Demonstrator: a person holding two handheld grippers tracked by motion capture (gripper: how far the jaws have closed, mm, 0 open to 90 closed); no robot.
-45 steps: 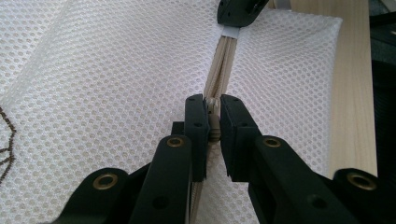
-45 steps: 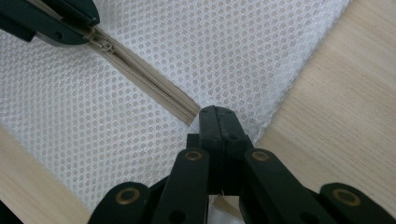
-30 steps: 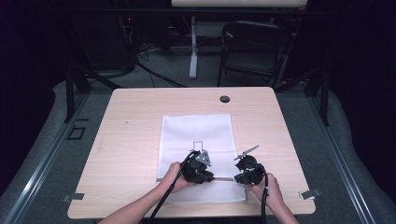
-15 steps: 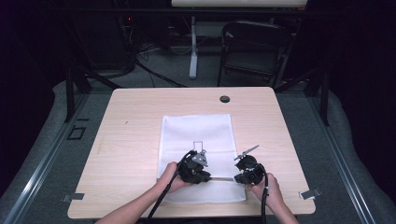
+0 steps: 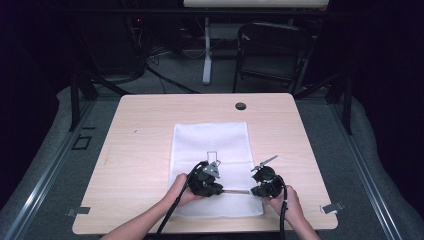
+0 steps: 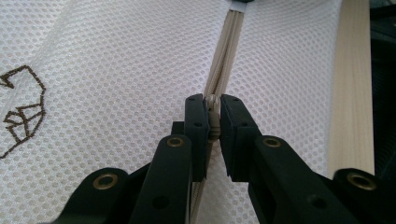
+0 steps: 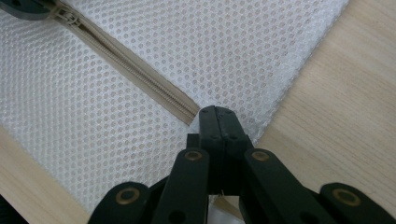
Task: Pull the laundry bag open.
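i am pinching the zip pull with my left gripper, near the table's front edge on the mesh bag. my right gripper is clamping the bag's corner at the zip's end. i judge steady tension and a straight pull are keeping the teeth from snagging.

Black hand-held gripper jaws with brass-ringed screw holes, trailing black cables, bare forearms.
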